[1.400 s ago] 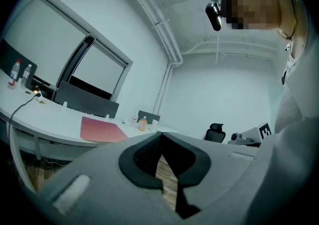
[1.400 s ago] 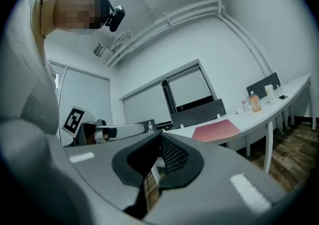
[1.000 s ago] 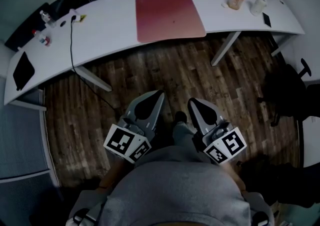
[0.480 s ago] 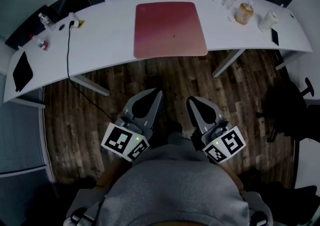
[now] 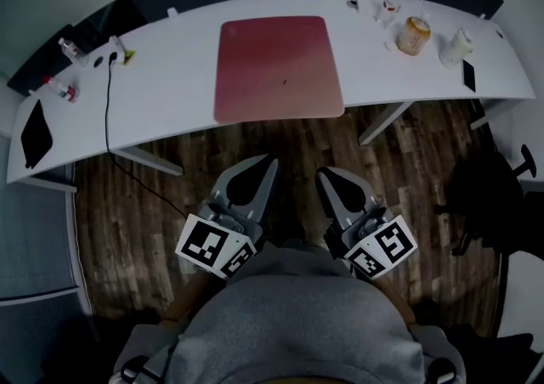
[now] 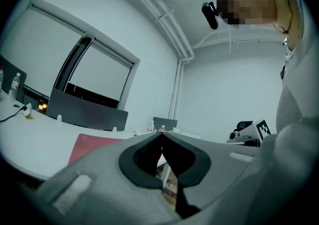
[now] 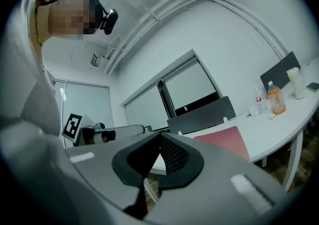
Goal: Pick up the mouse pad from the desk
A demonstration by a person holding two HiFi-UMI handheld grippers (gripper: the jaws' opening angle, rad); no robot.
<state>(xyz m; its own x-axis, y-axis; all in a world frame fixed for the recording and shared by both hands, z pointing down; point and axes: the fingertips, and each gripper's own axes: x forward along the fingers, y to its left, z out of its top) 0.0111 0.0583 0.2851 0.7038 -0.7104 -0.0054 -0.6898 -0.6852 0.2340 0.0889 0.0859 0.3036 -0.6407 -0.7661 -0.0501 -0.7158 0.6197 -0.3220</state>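
The mouse pad [image 5: 279, 68] is a matt, smooth-looking reddish sheet with no shine. It lies on a desk [image 5: 170, 93] whose white top is smooth and faintly glossy. The floor [image 5: 153, 195] is dark wood planking with visible grain. The left gripper [image 5: 272, 161] and right gripper [image 5: 323, 173] have matt grey plastic shells. Their fingers [image 7: 173, 154] are lined in black, finely cross-hatched in the right gripper view. The person's grey top [image 5: 297, 323] is soft cloth.
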